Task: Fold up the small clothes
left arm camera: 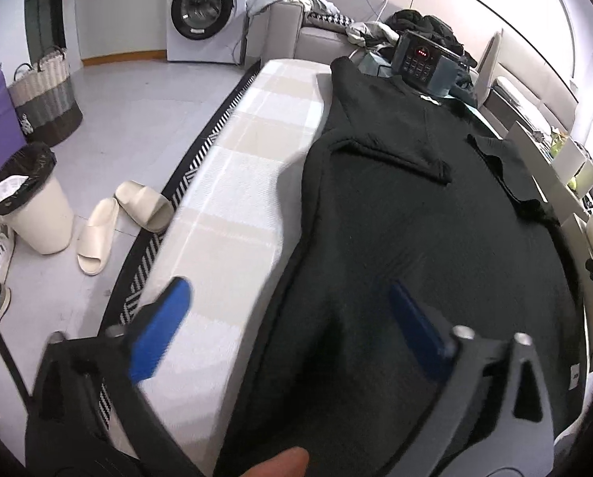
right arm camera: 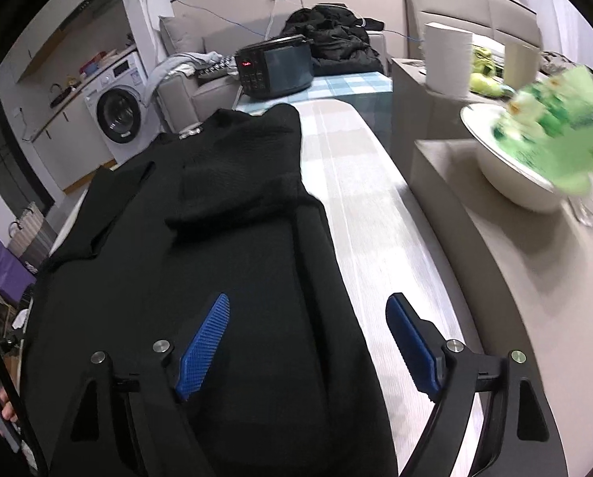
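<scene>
A black knit garment (left arm camera: pixel 415 214) lies flat along a long padded board with a pale checked cover (left arm camera: pixel 248 183). One sleeve (left arm camera: pixel 391 155) is folded across its body. My left gripper (left arm camera: pixel 292 298) is open and empty, its blue pads straddling the garment's left edge near the hem. In the right wrist view the same garment (right arm camera: pixel 225 214) covers the left half of the board (right arm camera: pixel 375 214). My right gripper (right arm camera: pixel 312 314) is open and empty, straddling the garment's right edge.
A black appliance with a red display (left arm camera: pixel 419 63) sits at the board's far end. A white bowl with a green packet (right arm camera: pixel 534 159) stands on a beige counter (right arm camera: pixel 514 278) to the right. Slippers (left arm camera: pixel 109 222), a bin (left arm camera: pixel 30 198) and a basket (left arm camera: pixel 46 99) are on the floor at left.
</scene>
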Available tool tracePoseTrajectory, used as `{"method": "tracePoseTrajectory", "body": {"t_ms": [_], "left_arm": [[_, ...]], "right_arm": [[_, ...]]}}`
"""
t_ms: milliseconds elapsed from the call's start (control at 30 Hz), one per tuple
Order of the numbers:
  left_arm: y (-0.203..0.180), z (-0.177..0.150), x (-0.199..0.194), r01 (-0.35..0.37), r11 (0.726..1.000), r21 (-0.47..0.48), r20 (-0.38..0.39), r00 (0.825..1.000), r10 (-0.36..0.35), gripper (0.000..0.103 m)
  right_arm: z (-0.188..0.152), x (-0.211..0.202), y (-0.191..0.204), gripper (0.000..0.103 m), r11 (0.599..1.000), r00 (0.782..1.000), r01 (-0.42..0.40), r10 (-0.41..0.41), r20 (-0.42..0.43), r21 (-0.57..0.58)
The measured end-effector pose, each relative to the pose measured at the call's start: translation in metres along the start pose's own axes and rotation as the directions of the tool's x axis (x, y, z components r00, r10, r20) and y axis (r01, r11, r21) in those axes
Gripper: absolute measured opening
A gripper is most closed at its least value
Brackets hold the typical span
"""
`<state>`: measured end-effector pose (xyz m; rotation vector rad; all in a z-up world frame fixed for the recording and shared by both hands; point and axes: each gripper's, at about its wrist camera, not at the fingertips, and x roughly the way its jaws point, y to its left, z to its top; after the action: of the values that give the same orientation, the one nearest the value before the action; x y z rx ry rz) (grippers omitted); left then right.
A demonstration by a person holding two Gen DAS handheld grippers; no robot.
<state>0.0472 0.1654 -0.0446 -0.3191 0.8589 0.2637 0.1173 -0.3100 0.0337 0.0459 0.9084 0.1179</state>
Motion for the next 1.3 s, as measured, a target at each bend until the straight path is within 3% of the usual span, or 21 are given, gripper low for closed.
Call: {"method": "tracePoseTrajectory", "body": {"t_ms": [400, 633, 767, 967, 1067, 1133, 1300], "left_arm": [[0.019, -0.039, -0.048, 0.028, 1.0, -0.003, 0.017, 0.999, -0.028, 0.101], [0.029, -0.059, -0.082, 0.07, 0.998, 0.006, 0.006, 0.998, -0.07, 0.101], [0.035, -0.067, -0.1, 0.062, 0.998, 0.014, -0.001, 0.998, -0.062, 0.101], [0.04, -0.085, -0.116, 0.077, 0.997, 0.017, -0.029, 0.997, -0.077, 0.101], [0.037, -0.098, -0.118, 0.094, 0.994, 0.048, -0.049, 0.995, -0.092, 0.091], [0.035, -0.107, -0.117, 0.108, 0.992, 0.065, -0.076, 0.992, -0.103, 0.078], [0.037, -0.119, -0.108, 0.12, 0.991, 0.062, -0.116, 0.987, -0.112, 0.067]], "right_arm": [[-0.055, -0.038, -0.003, 0.083, 0.997, 1.0, -0.028, 0.028, -0.003, 0.066], [-0.073, -0.076, -0.013, 0.083, 0.998, 0.999, -0.028, 0.025, 0.048, 0.063], [-0.091, -0.096, -0.011, 0.086, 0.999, 0.995, -0.046, 0.045, 0.093, 0.01], [-0.113, -0.1, -0.004, 0.086, 0.992, 0.995, -0.083, 0.088, 0.049, -0.091], [-0.12, -0.097, -0.008, 0.086, 0.991, 0.994, -0.101, 0.103, 0.022, -0.089], [-0.123, -0.098, -0.013, 0.086, 0.991, 0.993, -0.111, 0.113, 0.02, -0.08], [-0.123, -0.1, -0.031, 0.086, 0.995, 0.995, -0.093, 0.095, 0.034, -0.036]]}}
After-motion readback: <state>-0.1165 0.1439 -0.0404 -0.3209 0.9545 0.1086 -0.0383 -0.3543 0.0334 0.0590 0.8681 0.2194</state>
